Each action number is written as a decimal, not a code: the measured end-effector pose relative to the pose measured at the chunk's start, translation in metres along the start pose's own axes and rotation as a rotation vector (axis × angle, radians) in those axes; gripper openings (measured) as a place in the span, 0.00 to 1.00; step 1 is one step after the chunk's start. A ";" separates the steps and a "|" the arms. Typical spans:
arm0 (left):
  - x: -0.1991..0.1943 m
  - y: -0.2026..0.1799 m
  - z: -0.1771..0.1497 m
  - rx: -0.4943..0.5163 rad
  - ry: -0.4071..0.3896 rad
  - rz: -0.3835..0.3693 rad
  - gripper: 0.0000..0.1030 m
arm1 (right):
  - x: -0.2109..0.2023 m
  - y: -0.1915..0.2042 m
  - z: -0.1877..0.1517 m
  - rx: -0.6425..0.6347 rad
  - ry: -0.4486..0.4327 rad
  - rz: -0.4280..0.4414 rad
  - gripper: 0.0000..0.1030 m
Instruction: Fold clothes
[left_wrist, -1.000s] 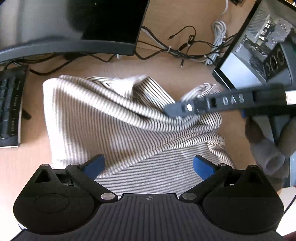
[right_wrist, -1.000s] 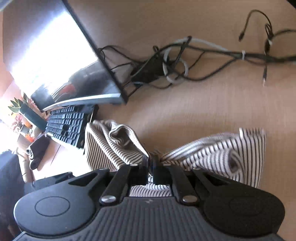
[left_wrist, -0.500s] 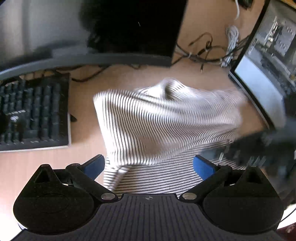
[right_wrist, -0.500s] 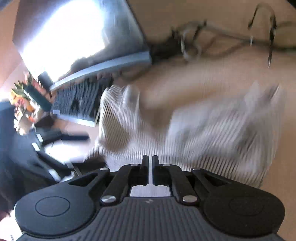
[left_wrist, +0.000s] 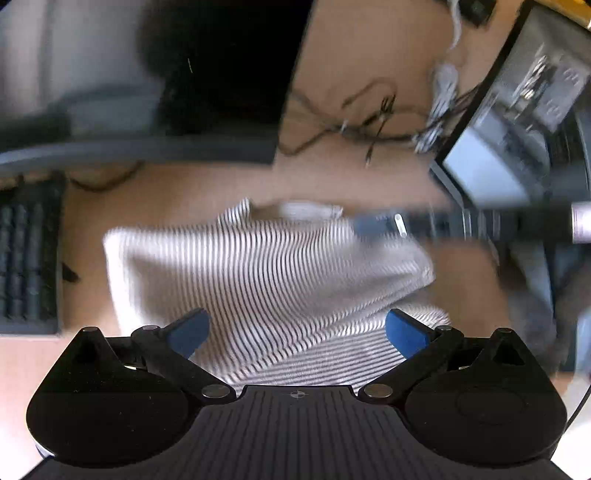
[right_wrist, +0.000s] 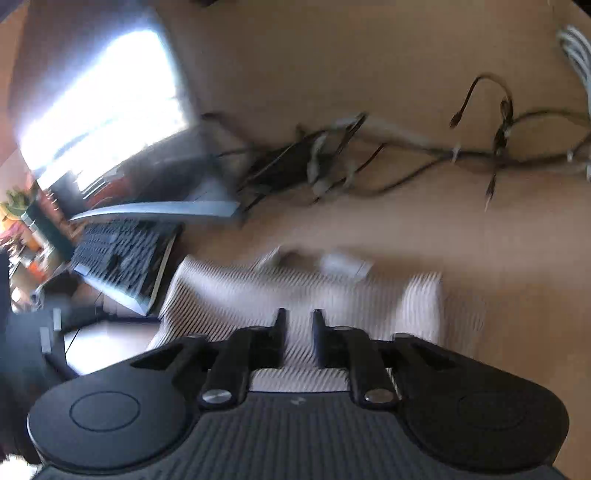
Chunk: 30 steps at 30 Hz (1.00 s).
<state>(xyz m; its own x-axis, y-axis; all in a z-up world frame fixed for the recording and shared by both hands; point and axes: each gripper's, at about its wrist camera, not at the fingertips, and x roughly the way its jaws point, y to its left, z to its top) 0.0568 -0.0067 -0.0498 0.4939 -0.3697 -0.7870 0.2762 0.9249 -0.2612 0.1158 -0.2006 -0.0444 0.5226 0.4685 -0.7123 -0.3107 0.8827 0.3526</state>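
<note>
A pale wooden tabletop (left_wrist: 369, 184), smooth and matte, carries everything. On it to the far left stands a wide curved monitor (left_wrist: 147, 74), its dark glossy screen rimmed below by a grey band; in the right wrist view the same screen glares white. A second, flat-panelled monitor (left_wrist: 491, 162) stands at the right edge, angled inward. A black keyboard (left_wrist: 26, 258) with rows of square keys lies at the left, under the curved monitor's lower edge.

The striped garment (left_wrist: 266, 280) lies in the middle of the tabletop, between the keyboard and the right-hand monitor: a soft knit in fine dark and cream stripes, folded into a roughly rectangular pad with rounded corners, one layer lying over another near the front. Motion blur smears its far edge, where a small pale patch shows.

Behind it a loose tangle of thin black and white cables (right_wrist: 369, 162) sprawls across the wood.

The left gripper (left_wrist: 297, 328) hovers over the near edge of the garment, its blue-padded fingers (left_wrist: 188, 332) spread wide with only cloth seen below them, nothing pinched. The right gripper (right_wrist: 298, 325) reaches in from the right as a blurred dark bar in the left view; its narrow black fingers are parting, a slim gap between them, and the stripes show through that gap without being gripped.
</note>
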 end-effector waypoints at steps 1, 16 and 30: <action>0.008 -0.002 -0.001 -0.016 0.027 0.017 1.00 | 0.008 -0.005 0.009 -0.003 0.011 -0.003 0.43; 0.023 0.009 -0.012 -0.057 0.066 0.080 1.00 | 0.067 -0.018 0.029 -0.071 0.098 0.015 0.08; -0.056 0.039 -0.024 0.060 -0.044 -0.050 1.00 | 0.011 0.001 -0.041 0.097 0.113 0.185 0.04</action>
<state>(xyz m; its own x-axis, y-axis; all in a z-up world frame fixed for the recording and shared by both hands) 0.0201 0.0519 -0.0298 0.5138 -0.4201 -0.7480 0.3494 0.8988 -0.2648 0.0884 -0.1959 -0.0766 0.3696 0.6203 -0.6918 -0.3124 0.7842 0.5362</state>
